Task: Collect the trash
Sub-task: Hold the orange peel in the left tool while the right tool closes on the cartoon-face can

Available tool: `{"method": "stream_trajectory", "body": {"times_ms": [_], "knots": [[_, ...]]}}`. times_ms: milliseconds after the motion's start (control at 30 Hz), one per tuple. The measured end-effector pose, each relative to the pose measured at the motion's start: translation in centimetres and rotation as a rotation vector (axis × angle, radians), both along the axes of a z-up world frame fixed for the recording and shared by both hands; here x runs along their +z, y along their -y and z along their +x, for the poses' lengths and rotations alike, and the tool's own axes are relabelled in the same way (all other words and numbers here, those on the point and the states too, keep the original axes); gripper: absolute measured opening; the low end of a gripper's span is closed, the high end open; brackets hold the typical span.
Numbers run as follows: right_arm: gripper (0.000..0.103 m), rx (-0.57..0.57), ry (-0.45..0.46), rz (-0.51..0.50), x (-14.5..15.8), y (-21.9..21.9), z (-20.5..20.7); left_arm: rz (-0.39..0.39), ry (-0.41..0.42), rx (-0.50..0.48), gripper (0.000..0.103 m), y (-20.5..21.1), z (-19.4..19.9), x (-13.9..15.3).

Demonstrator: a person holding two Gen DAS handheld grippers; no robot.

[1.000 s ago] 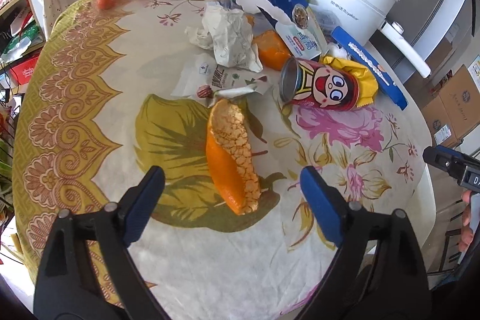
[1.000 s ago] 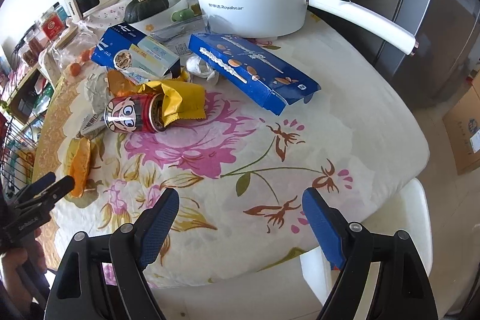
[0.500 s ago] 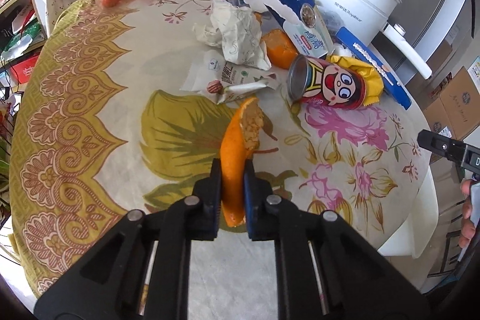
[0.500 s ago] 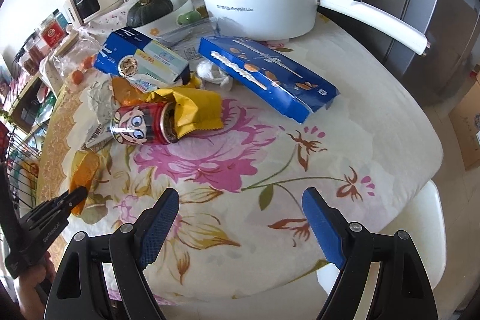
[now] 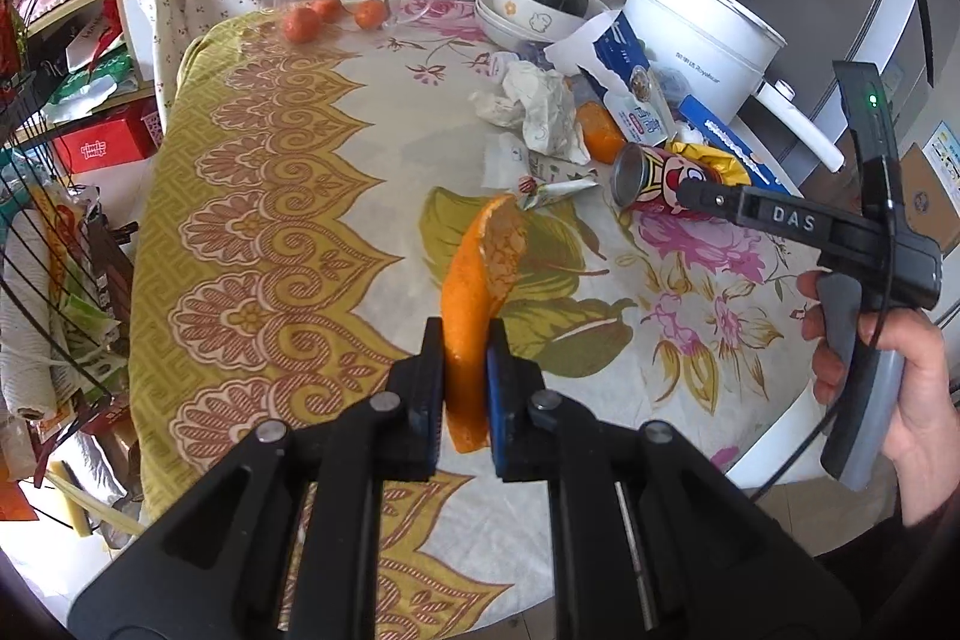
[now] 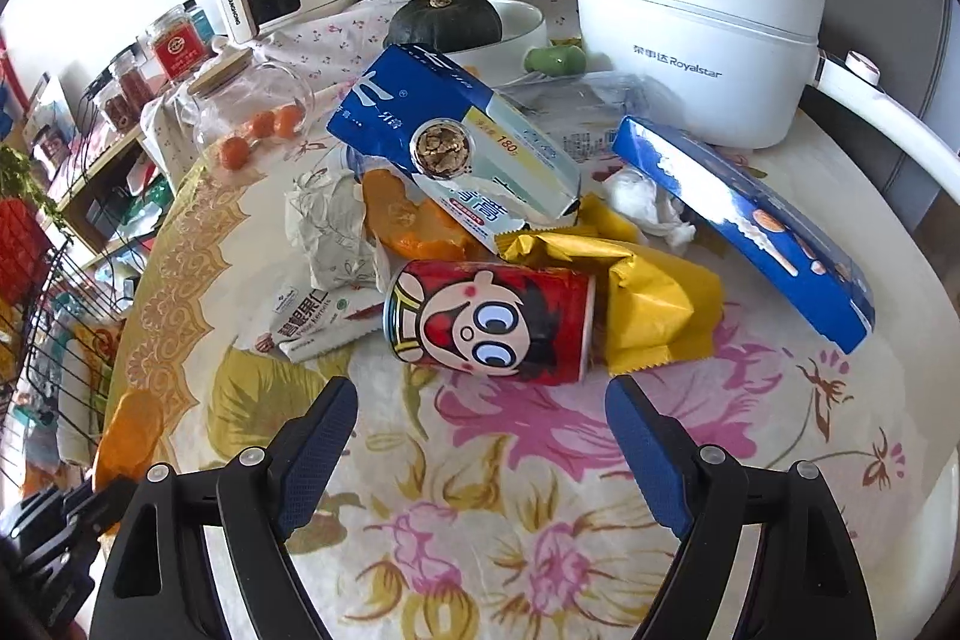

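Note:
My left gripper (image 5: pixel 465 340) is shut on a long orange peel (image 5: pixel 477 280) and holds it upright above the flowered tablecloth; the peel also shows in the right wrist view (image 6: pixel 129 436). My right gripper (image 6: pixel 480 406) is open and empty, just in front of a red cartoon can (image 6: pixel 489 322) that lies on its side. It shows from the side in the left wrist view (image 5: pixel 720 205). Behind the can lie a yellow wrapper (image 6: pixel 648 292), crumpled paper (image 6: pixel 330 232), another orange peel (image 6: pixel 402 220), a small snack wrapper (image 6: pixel 312 319) and blue cartons (image 6: pixel 456 136).
A white electric pot (image 6: pixel 696 40) stands at the back right, with a long blue box (image 6: pixel 744 226) before it. A bowl with a dark squash (image 6: pixel 444 19) and a glass jar with small oranges (image 6: pixel 258 112) stand behind. A wire rack (image 5: pixel 54 244) stands left of the table.
My left gripper closed on the orange peel and lifted it off the cloth. My right gripper moved forward and left, up to the red can.

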State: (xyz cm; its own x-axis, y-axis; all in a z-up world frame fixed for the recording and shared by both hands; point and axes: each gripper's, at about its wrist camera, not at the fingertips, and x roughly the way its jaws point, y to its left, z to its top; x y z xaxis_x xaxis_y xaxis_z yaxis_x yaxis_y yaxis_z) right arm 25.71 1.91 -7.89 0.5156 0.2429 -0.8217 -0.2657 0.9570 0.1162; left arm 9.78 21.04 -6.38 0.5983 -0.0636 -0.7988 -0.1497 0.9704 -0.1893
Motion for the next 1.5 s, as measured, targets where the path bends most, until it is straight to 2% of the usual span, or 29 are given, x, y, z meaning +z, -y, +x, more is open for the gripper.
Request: {"method": "stream_trajectory", "body": {"times_ms": [233, 567, 600, 667, 700, 767, 867, 900, 1000, 1067, 1100, 1133, 1200, 1333, 1400, 1500], "knots": [[0.088, -0.072, 0.014, -0.037, -1.7, -0.6, 1.5, -0.049, -0.024, 0.04, 0.013, -1.7, -0.4, -1.0], [0.088, -0.102, 0.008, -0.043, -3.1, -0.8, 2.5, -0.056, -0.024, 0.049, 0.013, -1.9, -0.4, -0.9], [0.085, -0.101, 0.009, -0.043, -3.1, -0.7, 2.4, -0.056, -0.023, 0.05, 0.013, -1.9, -0.4, -0.9], [0.066, -0.094, 0.008, -0.052, -2.9, -0.6, 2.3, -0.06, -0.021, 0.052, 0.013, -1.9, -0.3, -0.9], [0.062, -0.086, 0.004, -0.05, -2.7, -0.5, 2.1, -0.063, -0.019, 0.054, 0.013, -1.9, -0.3, -0.8], [0.045, -0.067, -0.014, -0.031, -2.5, -0.2, 1.9, -0.068, -0.017, 0.05, 0.013, -1.8, -0.2, -0.7], [0.033, -0.038, -0.052, 0.0, -2.1, 0.4, 1.5, -0.065, -0.016, 0.039, 0.013, -1.3, -0.3, -0.6], [0.032, -0.033, -0.054, 0.016, -1.9, 0.7, 1.3, -0.067, -0.016, 0.037, 0.013, -1.2, -0.3, -0.6], [0.034, -0.045, -0.05, 0.054, -1.2, 1.6, 0.8, -0.076, -0.016, 0.04, 0.013, -1.1, -0.7, -0.5], [0.055, -0.066, -0.073, 0.102, -0.8, 2.4, 0.6, -0.079, -0.01, 0.048, 0.013, -1.3, -0.8, -0.3], [0.072, -0.08, -0.075, 0.122, -0.5, 2.7, 0.4, -0.083, -0.007, 0.053, 0.013, -1.3, -0.9, -0.2], [0.075, -0.08, -0.067, 0.122, -0.1, 2.7, 0.1, -0.09, -0.002, 0.058, 0.013, -1.5, -0.9, 0.0], [0.075, -0.029, -0.043, 0.066, 0.6, 1.9, -0.4, -0.1, 0.011, 0.063, 0.013, -1.7, -1.0, 0.4], [0.075, 0.194, 0.052, -0.143, 2.3, -1.7, -0.6, -0.093, 0.035, 0.07, 0.013, -2.3, -1.4, 1.0], [0.075, 0.303, 0.058, -0.236, 2.4, -3.7, 0.1, -0.109, 0.04, 0.082, 0.013, -2.9, -1.5, 1.1], [0.073, 0.384, 0.047, -0.285, 2.0, -5.2, 1.4, -0.136, 0.041, 0.101, 0.013, -3.7, -1.6, 1.0]]}}
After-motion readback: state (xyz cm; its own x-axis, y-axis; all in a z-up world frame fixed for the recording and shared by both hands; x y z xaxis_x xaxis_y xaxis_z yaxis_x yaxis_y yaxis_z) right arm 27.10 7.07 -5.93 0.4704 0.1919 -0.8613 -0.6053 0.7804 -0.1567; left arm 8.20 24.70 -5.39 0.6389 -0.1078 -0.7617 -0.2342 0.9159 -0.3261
